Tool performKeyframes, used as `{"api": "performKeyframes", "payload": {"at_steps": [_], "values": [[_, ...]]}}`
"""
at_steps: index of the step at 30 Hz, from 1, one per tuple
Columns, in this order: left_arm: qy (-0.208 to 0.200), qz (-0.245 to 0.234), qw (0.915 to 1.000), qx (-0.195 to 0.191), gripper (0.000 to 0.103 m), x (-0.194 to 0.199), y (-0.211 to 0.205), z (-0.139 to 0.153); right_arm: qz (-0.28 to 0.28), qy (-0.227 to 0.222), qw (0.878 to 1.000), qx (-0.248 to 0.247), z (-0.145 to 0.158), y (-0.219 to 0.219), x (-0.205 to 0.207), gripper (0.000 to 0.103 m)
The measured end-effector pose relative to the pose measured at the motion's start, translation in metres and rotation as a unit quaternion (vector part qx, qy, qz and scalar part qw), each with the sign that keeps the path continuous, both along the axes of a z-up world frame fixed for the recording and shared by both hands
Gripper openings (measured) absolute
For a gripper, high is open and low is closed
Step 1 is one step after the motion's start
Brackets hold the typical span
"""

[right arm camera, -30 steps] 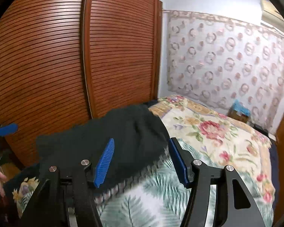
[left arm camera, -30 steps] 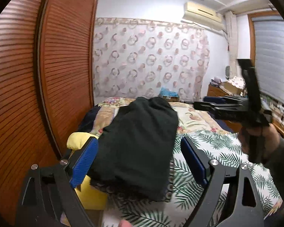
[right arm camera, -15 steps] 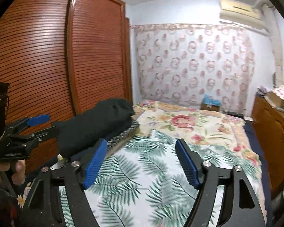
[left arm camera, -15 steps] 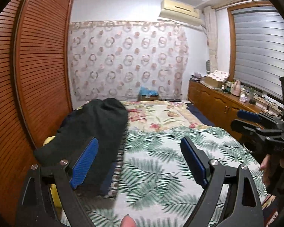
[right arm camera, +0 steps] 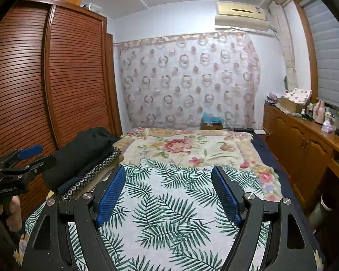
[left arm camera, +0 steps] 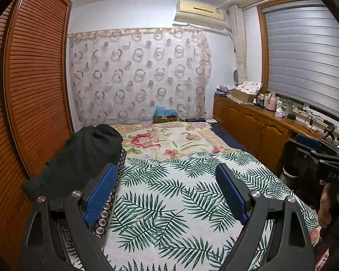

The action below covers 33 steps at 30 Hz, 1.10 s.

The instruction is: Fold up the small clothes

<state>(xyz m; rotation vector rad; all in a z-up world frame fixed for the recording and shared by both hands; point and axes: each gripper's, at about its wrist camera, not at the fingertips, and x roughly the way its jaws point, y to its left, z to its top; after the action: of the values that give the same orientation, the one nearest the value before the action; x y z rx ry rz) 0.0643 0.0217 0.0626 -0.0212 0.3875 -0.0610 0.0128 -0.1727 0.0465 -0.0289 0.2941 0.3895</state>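
Observation:
A folded dark garment (left arm camera: 83, 155) lies on a small stack of clothes at the left edge of the bed, by the wardrobe; it also shows in the right wrist view (right arm camera: 83, 151). A patterned piece with ring trim (right arm camera: 95, 171) lies under it. My left gripper (left arm camera: 167, 189) is open and empty above the palm-leaf sheet (left arm camera: 169, 203), to the right of the stack. My right gripper (right arm camera: 169, 189) is open and empty above the same sheet (right arm camera: 169, 214). Each gripper shows at the edge of the other's view, the right one (left arm camera: 318, 155) and the left one (right arm camera: 20, 162).
A slatted wooden wardrobe (left arm camera: 34, 94) stands along the bed's left side. A floral blanket (left arm camera: 165, 140) covers the far half of the bed. A wooden cabinet (left arm camera: 255, 126) with bottles and boxes runs along the right wall. A patterned curtain (left arm camera: 137, 76) hangs behind.
Both grippers have pulled back and swung right, away from the dark garment, which now lies at the left of both views. Both stayed open.

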Motion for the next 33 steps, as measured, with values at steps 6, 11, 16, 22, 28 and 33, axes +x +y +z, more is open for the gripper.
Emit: {"api": "performKeyframes", "payload": {"at_steps": [6,11,16,22,28,33], "values": [[-0.002,0.007,1.0000,0.003,0.089,0.000,-0.005,0.000,-0.009,-0.003,1.000,0.002,-0.008,0.022,0.004,0.080],[0.000,0.011,0.9999,0.001,0.089,0.000,-0.004,-0.001,-0.012,-0.004,1.000,-0.001,-0.016,0.031,0.004,0.080],[0.000,0.014,0.9999,0.000,0.089,0.001,-0.004,0.000,-0.014,-0.007,1.000,-0.001,-0.019,0.033,0.003,0.080],[0.001,0.012,0.9999,0.000,0.089,0.002,-0.003,0.000,-0.014,-0.006,1.000,-0.002,-0.021,0.032,0.003,0.080],[0.000,0.014,0.9999,0.001,0.089,0.000,-0.002,0.000,-0.013,-0.006,1.000,-0.003,-0.024,0.025,0.006,0.080],[0.001,0.014,0.9999,0.001,0.089,0.000,-0.002,0.000,-0.013,-0.008,1.000,-0.005,-0.022,0.020,0.007,0.080]]}}
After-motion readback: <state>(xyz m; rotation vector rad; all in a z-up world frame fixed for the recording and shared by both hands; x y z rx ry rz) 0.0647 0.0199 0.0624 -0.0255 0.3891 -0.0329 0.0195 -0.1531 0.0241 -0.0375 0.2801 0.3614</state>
